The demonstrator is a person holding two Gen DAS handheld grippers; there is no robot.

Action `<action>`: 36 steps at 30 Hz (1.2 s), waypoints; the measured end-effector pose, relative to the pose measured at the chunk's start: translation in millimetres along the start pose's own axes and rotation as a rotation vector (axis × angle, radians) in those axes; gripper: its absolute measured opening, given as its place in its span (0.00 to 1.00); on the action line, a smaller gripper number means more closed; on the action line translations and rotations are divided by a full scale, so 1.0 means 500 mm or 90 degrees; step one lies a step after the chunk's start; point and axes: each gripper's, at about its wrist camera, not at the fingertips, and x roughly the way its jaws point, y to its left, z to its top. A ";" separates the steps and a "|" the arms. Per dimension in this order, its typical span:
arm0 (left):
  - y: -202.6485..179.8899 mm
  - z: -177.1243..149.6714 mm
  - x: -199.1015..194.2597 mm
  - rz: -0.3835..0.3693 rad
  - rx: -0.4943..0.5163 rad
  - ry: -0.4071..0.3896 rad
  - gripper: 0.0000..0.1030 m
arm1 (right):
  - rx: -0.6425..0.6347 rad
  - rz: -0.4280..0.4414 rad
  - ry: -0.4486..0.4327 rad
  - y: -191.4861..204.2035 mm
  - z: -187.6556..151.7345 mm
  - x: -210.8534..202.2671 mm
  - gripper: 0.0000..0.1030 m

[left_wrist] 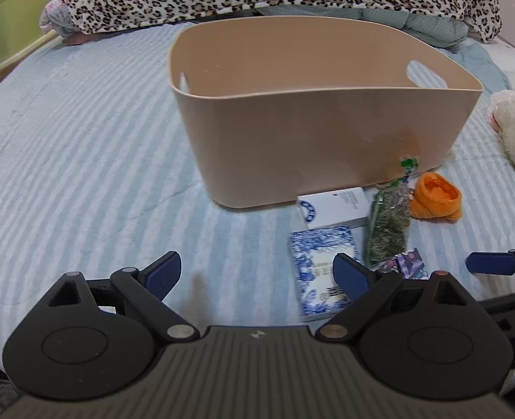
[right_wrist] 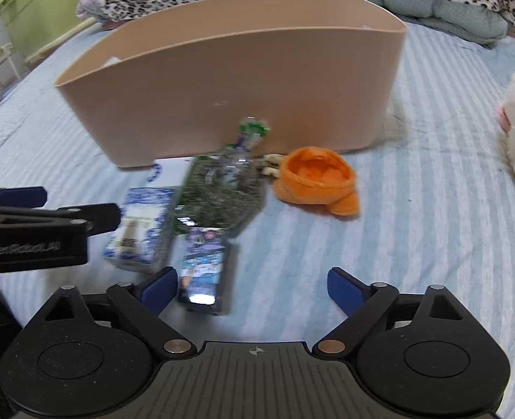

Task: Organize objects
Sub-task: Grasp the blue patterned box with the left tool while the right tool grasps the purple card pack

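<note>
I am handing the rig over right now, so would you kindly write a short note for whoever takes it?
Left hand-held gripper: open, holding nothing.
Right hand-held gripper: open, holding nothing.
Beige bin stands on the striped bedspread; what shows of its inside is bare.
Lying in front of it: white box, blue patterned box, bag of dried greens, orange cloth, dark packet.
Done: nothing binned.
Left: all five items.

Both wrist views low over the bed, facing the beige bin (left_wrist: pixel 327 132), left view further left
</note>
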 end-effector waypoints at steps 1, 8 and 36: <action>-0.003 0.001 0.003 -0.007 -0.001 0.002 0.91 | 0.005 0.000 -0.001 -0.005 0.001 -0.001 0.90; -0.030 0.008 0.025 -0.024 -0.014 0.008 0.91 | 0.009 -0.002 -0.007 -0.017 0.000 -0.005 0.87; -0.005 0.007 -0.018 -0.042 -0.011 0.034 0.47 | -0.100 0.040 -0.024 0.032 -0.018 -0.042 0.20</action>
